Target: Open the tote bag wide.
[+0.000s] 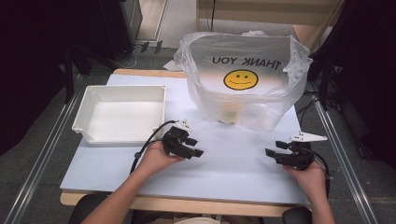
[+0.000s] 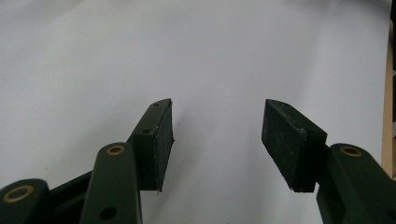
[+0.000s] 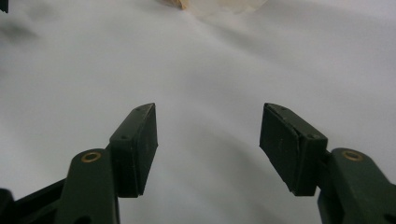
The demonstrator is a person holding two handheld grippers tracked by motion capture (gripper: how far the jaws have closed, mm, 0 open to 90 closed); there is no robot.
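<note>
Plainly, the work here centres on the plastic bag (image 1: pixel 245 81), a thin, translucent sack printed with a smiley face and "THANK YOU", standing open-mouthed at the far side of the table (image 1: pixel 233 158). Something pale and boxy shows through the bag's base, though the film blurs what it is. The white bin (image 1: pixel 119 113) sits just left of the bag, apart from it and with nothing in it. The left gripper (image 1: pixel 194 147) hovers nearer the person than the bag, in front of its left corner, jaws spread with bare table between them, as its own view confirms (image 2: pixel 217 140). The right gripper (image 1: pixel 275 150) sits in front of the bag's right corner, likewise released and holding nothing (image 3: pixel 208 144). The bag itself is probably very light, soft and slippery; it should crumple and slide rather than resist, and the film could tear if snagged or pulled hard against its contents. A sensible hold would be a pinch on the rolled rim at either side of the mouth, one gripper per side, gathering a fold of film so the pads bite on doubled material.
</note>
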